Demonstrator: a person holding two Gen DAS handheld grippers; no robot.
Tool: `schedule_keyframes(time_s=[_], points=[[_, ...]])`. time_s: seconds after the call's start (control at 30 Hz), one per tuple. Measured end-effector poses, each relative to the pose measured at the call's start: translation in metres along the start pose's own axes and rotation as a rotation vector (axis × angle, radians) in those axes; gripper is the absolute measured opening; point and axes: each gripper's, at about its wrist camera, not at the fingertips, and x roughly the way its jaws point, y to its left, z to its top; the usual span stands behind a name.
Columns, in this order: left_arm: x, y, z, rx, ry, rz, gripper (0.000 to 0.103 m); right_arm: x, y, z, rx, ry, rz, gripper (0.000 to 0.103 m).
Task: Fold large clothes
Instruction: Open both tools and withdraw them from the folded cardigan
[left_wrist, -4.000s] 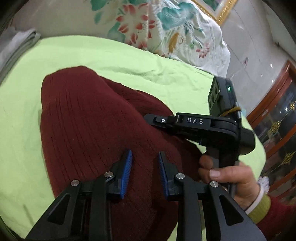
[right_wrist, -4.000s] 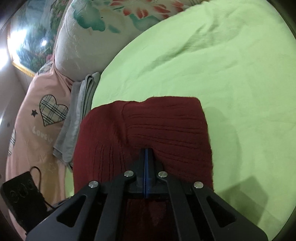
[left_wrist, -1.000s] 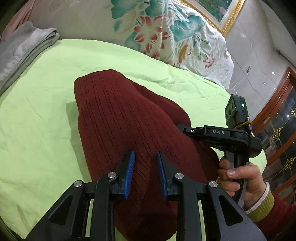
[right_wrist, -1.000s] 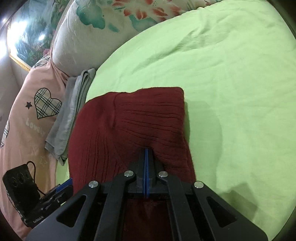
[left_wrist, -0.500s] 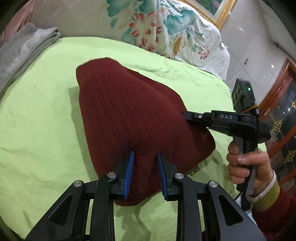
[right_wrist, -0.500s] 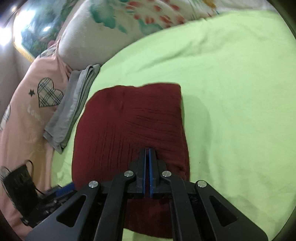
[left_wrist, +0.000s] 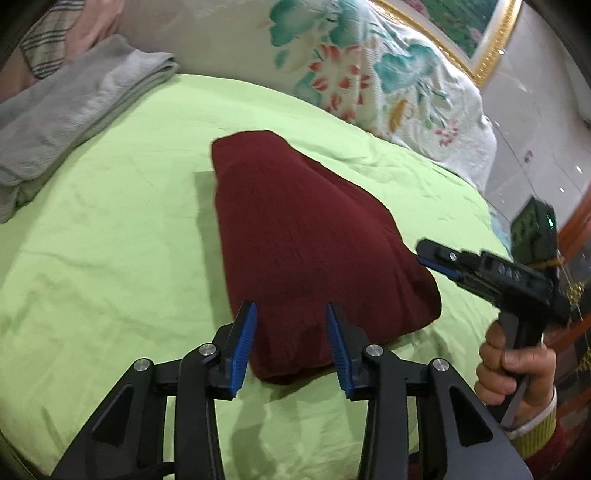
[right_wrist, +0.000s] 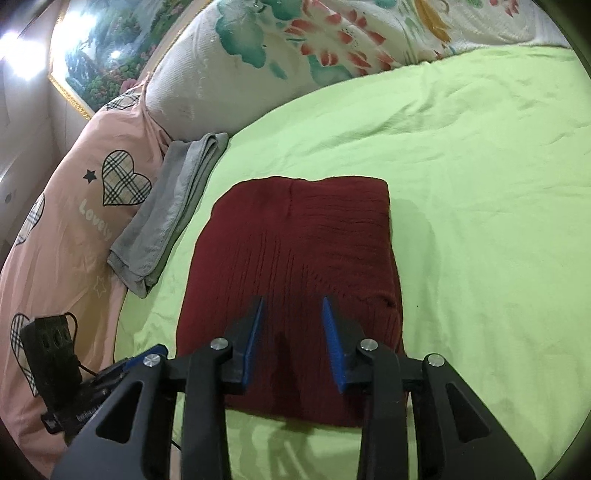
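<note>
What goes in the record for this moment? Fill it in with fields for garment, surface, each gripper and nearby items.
garment: dark red knit sweater, folded into a compact rectangle, lying flat
surface: green bedsheet
left gripper: jaws opening, above the sweater's near edge, pads not pressing on it
right gripper: jaws opening, over the sweater's near end, nothing clamped
nearby: folded grey cloth left of the sweater, apart from it; floral pillow behind; pink bedding with plaid hearts at far left
</note>
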Motion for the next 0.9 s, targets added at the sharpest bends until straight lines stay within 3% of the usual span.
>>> schedule_keyframes(time_s=[0.3, 0.4, 0.6, 0.9], points=[[-0.013, -0.013, -0.003, 0.045, -0.018, 0.119, 0.054, -0.012, -0.006, -0.014, 0.021, 0.003, -0.003, 0.035], [-0.013, -0.016, -0.001, 0.067, -0.017, 0.162, 0.061, -0.013, -0.009, -0.008, 0.024, -0.009, -0.014, 0.051], [-0.013, -0.018, 0.016, 0.100, -0.055, 0.238, 0.070, -0.001, -0.021, 0.026, 0.023, -0.027, -0.041, 0.063], [0.017, -0.009, 0.055, 0.050, -0.058, 0.219, 0.076, 0.068, -0.051, 0.082, 0.063, 0.063, -0.078, 0.064]])
